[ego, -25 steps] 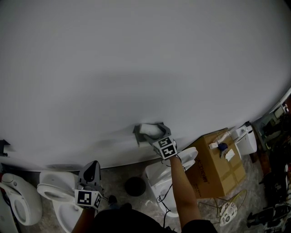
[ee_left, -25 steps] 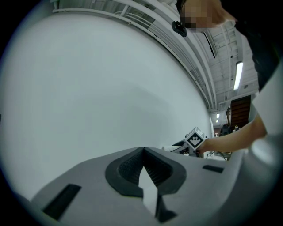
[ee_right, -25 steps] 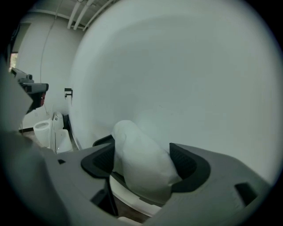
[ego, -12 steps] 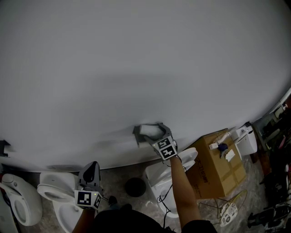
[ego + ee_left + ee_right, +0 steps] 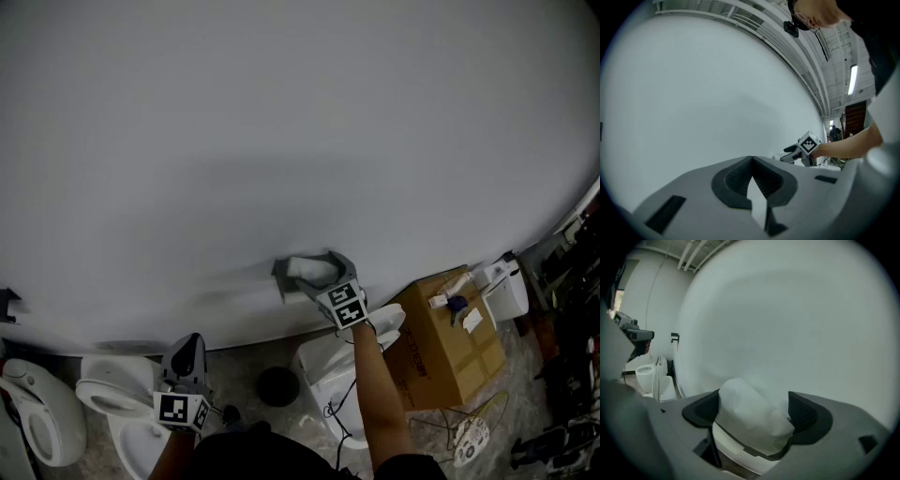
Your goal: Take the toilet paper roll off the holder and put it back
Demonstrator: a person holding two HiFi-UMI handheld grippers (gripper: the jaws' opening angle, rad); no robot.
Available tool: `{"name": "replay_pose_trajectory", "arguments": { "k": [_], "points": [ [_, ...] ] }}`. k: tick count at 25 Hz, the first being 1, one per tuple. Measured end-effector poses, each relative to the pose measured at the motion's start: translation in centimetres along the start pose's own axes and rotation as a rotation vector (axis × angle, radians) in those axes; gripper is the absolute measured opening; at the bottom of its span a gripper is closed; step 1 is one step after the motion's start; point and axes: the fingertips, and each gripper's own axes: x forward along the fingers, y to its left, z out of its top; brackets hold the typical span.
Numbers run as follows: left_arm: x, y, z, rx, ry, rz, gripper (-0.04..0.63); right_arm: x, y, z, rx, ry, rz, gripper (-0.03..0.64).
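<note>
Toilet paper roll [image 5: 752, 416] at the wall [image 5: 281, 141], between the opening jaws of the right claw [image 5: 305, 272].
Roll is white, its outer sheet loose and creased. Jaws stand wide on either side of it. Left claw [image 5: 752, 161] is closed tip to tip, holding nothing.

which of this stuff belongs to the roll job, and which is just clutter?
In the job:
- toilet paper roll, at the wall between the right tongs, whose jaws are opening
- holder under the roll
- left tongs, shut, empty, held low

Lying about:
- cardboard box
- toilet at the left
- black round object on the floor
</note>
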Motion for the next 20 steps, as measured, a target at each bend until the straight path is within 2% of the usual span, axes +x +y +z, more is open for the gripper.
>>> {"name": "replay_pose_trajectory", "arguments": {
  "k": [9, 20],
  "points": [
    [-0.3, -0.2, 0.1, -0.001, -0.008, -0.008, 0.003, -1.6, 0.5, 2.0, -0.008, -0.037, -0.014, 0.445],
    [-0.5, -1.1, 0.5, 0.001, -0.017, -0.033, 0.003, -5.1, 1.6, 3.0, 0.06, -0.127, -0.054, 0.443]
  ]
}}
